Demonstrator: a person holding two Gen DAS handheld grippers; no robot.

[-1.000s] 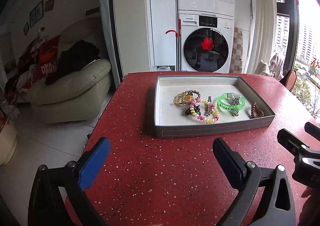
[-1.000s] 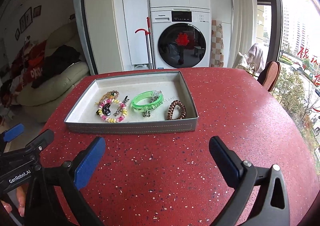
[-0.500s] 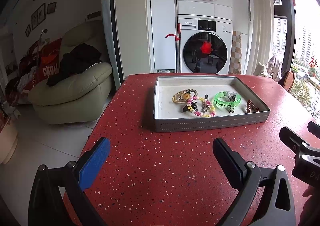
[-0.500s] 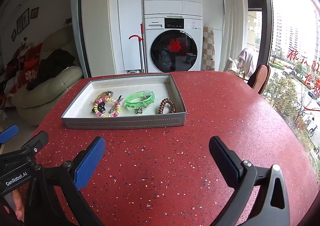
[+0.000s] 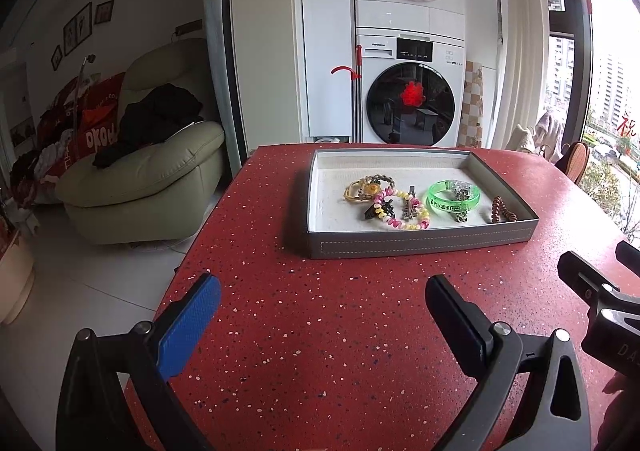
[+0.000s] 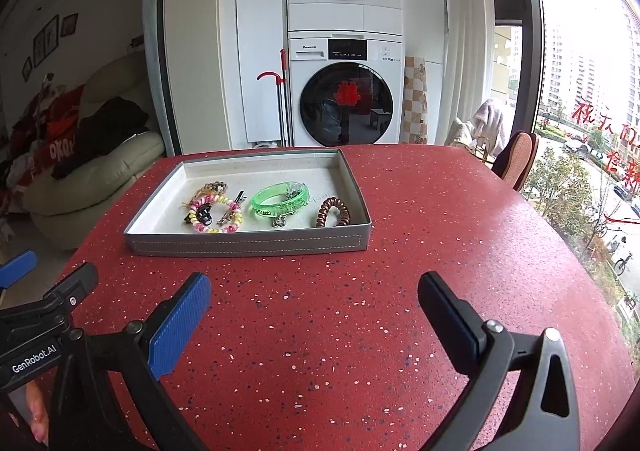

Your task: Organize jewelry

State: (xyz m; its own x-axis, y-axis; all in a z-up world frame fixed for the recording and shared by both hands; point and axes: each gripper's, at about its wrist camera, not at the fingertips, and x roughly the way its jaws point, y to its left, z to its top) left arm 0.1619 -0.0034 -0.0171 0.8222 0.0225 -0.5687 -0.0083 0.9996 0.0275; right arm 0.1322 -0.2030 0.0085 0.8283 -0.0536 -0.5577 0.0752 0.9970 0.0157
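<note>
Tray: a shallow grey tray [image 5: 420, 245] with a pale lining sits on a red speckled table [image 5: 320, 331], well ahead of both grippers.
Tray contents, left part: a pink-and-yellow spiral hair tie [image 5: 402, 211] lies beside a braided yellow-and-brown band [image 5: 366, 187], the two touching; a small black clip [image 5: 376, 210] and a metal clip [image 5: 409, 203] lie on the spiral tie.
Tray contents, middle: a translucent green bangle [image 5: 454, 197] with a small metal charm at its rim.
Tray contents, right part: a brown spiral hair tie [image 6: 333, 212] near the right wall, apart from the bangle.
Left gripper [image 5: 322, 301]: held low above the table, pointing toward the tray, fingers spread wide, nothing between them.
Right gripper [image 6: 314, 297]: just beside the left one, same pose, fingers spread wide and empty.
Background: stacked white washing machines [image 6: 346, 83] and a cream sofa [image 5: 148, 179].
</note>
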